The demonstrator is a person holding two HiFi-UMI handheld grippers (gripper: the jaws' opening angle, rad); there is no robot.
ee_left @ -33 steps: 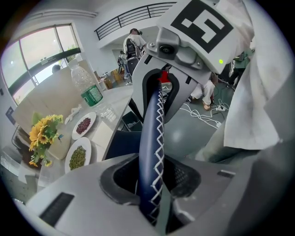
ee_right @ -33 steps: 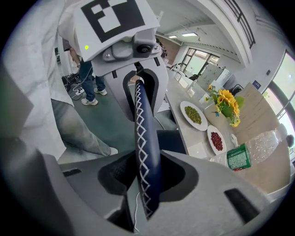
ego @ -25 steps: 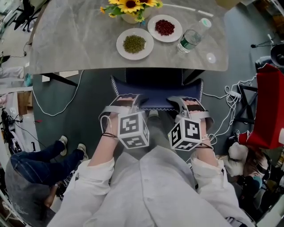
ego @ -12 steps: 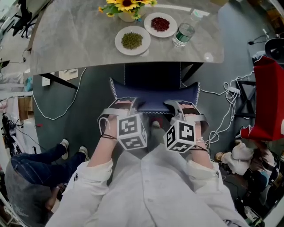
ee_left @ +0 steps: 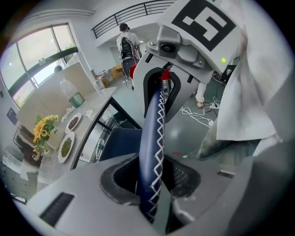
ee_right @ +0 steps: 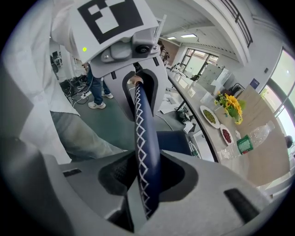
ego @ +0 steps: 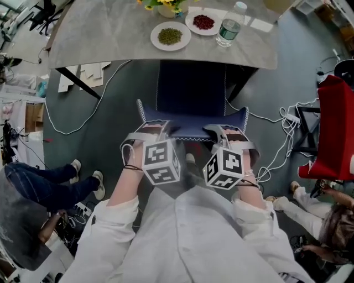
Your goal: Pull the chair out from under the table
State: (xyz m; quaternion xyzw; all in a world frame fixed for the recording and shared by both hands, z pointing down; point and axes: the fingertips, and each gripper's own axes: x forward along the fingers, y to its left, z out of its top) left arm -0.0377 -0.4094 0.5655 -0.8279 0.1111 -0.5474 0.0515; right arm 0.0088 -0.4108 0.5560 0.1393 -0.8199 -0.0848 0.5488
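Observation:
The chair has a dark blue seat (ego: 191,88) and a backrest (ego: 193,126) with white zigzag stitching along its top edge. Its seat shows in front of the grey marble table (ego: 105,38), with only its far end under the tabletop. My left gripper (ego: 161,130) is shut on the left part of the backrest's top edge. My right gripper (ego: 219,132) is shut on the right part. In the left gripper view the stitched edge (ee_left: 156,138) runs between the left gripper (ee_left: 151,184) jaws. The right gripper view shows the same edge (ee_right: 144,143) clamped in the right gripper (ee_right: 145,184).
The table carries a plate of green beans (ego: 170,36), a plate of red beans (ego: 203,22), a water bottle (ego: 229,29) and sunflowers (ego: 165,5). White cables (ego: 283,138) lie on the floor right. A red object (ego: 337,132) stands far right. A person's legs (ego: 47,185) are at left.
The chair has slid out from under the table toward me, so more of its seat shows. Both grippers kept their hold and moved back with it.

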